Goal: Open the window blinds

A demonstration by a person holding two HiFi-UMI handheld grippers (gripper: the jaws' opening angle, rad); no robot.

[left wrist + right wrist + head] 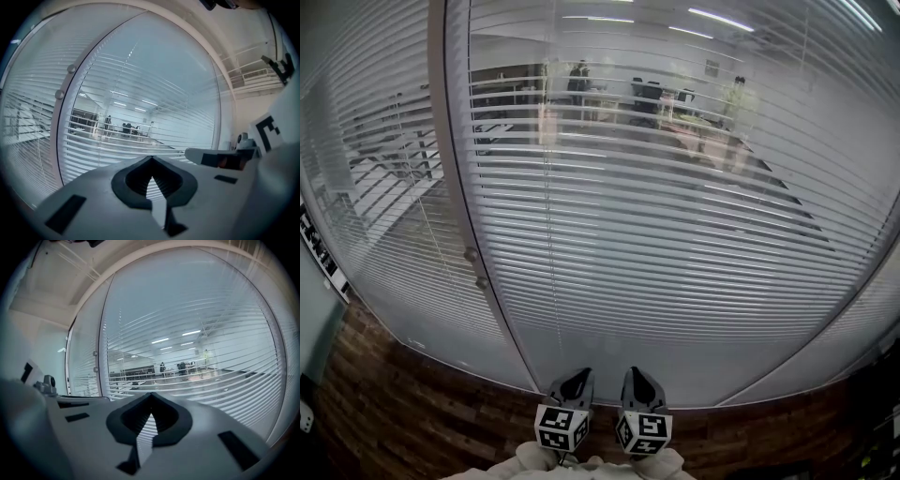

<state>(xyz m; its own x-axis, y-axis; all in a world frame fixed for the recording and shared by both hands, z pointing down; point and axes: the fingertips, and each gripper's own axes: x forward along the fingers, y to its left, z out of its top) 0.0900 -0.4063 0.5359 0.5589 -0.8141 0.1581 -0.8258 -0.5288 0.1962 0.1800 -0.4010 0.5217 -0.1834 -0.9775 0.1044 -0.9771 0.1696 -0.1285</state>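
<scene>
Left gripper (575,382) and right gripper (639,380) sit side by side at 6 o'clock in the head view. Both point toward the blinds (675,234), which are well apart ahead, their long thin slats running level behind glass. Two small round knobs (471,253) on the upright frame post (450,141) lie toward 10 o'clock from the left gripper, the nearer one.

Left gripper view: the jaws are clenched tip to tip on nothing, and the knobs sit at 10 o'clock.

Right gripper view: its jaws are likewise closed and empty. The pale, smooth slats are partly tilted, so an office shows through them.
</scene>
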